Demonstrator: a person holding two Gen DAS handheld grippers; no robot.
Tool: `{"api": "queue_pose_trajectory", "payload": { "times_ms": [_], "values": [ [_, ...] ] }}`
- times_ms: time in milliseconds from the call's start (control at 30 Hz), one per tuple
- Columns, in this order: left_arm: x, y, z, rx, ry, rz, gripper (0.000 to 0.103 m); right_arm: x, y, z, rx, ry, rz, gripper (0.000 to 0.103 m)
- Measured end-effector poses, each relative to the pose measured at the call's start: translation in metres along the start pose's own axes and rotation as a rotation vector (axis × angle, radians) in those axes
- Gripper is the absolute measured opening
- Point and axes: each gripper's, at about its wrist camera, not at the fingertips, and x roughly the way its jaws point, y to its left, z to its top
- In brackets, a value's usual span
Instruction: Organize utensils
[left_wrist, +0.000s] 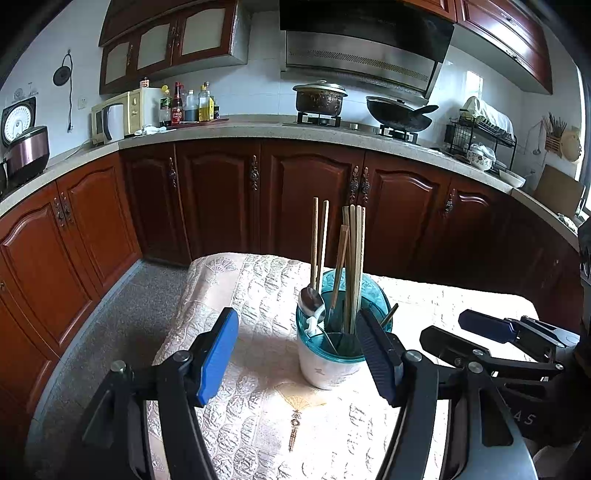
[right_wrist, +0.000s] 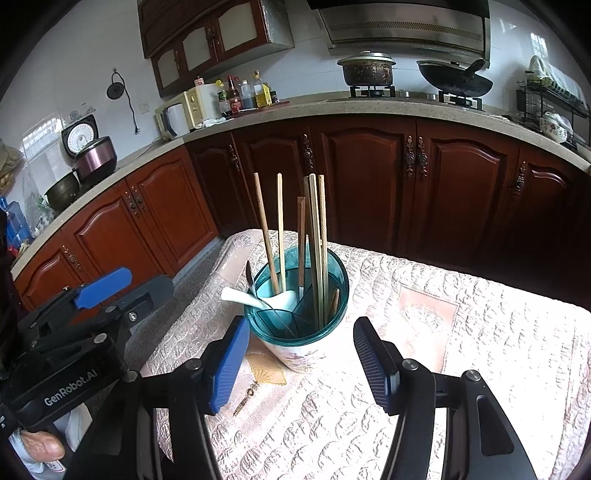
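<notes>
Utensil holder (left_wrist: 334, 354), teal-rimmed with a pale floral body, standing upright on quilted tablecloth (left_wrist: 258, 406), near the far left corner of the table. Divided inside into compartments. Wooden chopsticks (left_wrist: 354, 266) upright in it, two leaning off to the left, the rest bunched toward the right. White ceramic spoon (right_wrist: 255, 298) lying across the rim, handle jutting left. Metal spoon (left_wrist: 311, 301) propped at the left rim, bowl uppermost.

Left gripper (left_wrist: 301, 356) poised just near of the holder, jaws spread wide to either side, blue pads clear of the wall; nothing grasped. Right gripper (right_wrist: 301, 363) likewise just short of the holder, jaws released and parted, nothing between the pads. Both seen side by side, left one on the left, a thumb visible beneath it in the right wrist view.

Beyond the table: dark wooden base cabinets (left_wrist: 303, 199), stone countertop (left_wrist: 236, 129) bearing pot (left_wrist: 319, 98), wok (left_wrist: 400, 112), microwave (left_wrist: 122, 114), sauce bottles (left_wrist: 188, 105), rice cooker (left_wrist: 26, 147), dish rack (left_wrist: 480, 136).
</notes>
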Motion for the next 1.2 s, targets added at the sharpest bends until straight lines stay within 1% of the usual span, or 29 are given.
{"api": "queue_pose_trajectory", "payload": {
  "times_ms": [900, 1067, 1200],
  "values": [
    [0.012, 0.002, -0.003, -0.008, 0.029, -0.006, 0.067, 0.012, -0.003, -0.003, 0.004, 0.024, 0.004, 0.063],
    [0.013, 0.003, -0.004, 0.002, 0.021, -0.011, 0.067, 0.014, -0.005, -0.005, 0.011, 0.024, 0.004, 0.063],
    [0.015, 0.004, -0.006, 0.007, 0.009, -0.003, 0.067, 0.016, -0.015, -0.009, 0.041, 0.027, -0.006, 0.063]
  ]
}}
